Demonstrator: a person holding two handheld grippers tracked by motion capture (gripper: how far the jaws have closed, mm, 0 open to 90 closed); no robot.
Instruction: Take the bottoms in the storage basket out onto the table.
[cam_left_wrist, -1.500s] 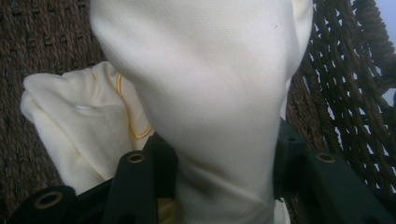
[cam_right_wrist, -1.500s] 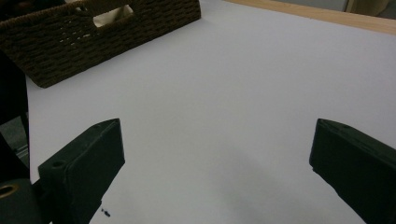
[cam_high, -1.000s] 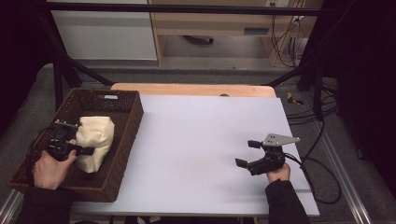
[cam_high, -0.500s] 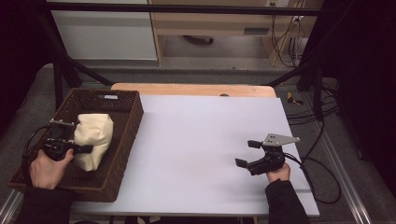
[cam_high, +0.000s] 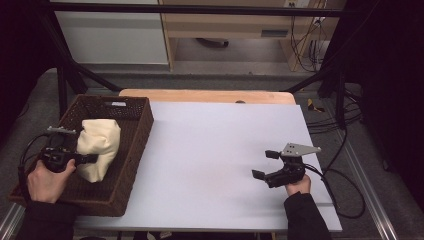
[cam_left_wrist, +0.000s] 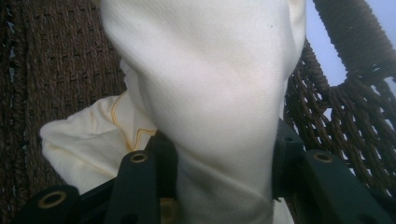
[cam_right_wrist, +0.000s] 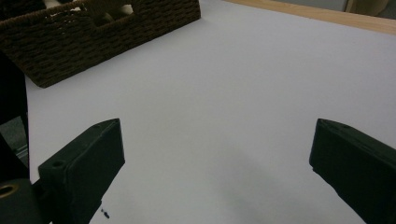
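Observation:
A cream cloth (cam_high: 100, 146) is bunched up inside a dark woven basket (cam_high: 131, 145) at the left of the table. My left gripper (cam_high: 85, 159) reaches into the basket from its left side and is shut on a fold of that cloth. In the left gripper view the cream cloth (cam_left_wrist: 210, 93) rises between the two black jaws, pinched at its base, with the basket (cam_left_wrist: 336, 107) wall behind. My right gripper (cam_high: 263, 165) rests low over the white table (cam_high: 210, 150) at the right, open, nothing between its jaws. The right gripper (cam_right_wrist: 217, 172) faces bare white table.
A wooden strip (cam_high: 205, 96) runs along the table's far edge. Black frame posts (cam_high: 60, 80) stand behind the basket. Cables (cam_high: 340, 180) trail off the table's right side. In the right gripper view the basket (cam_right_wrist: 93, 32) stands far off at upper left.
The left hand and gripper have shifted slightly, lifting the cloth a little in the basket. The right gripper has stayed still.

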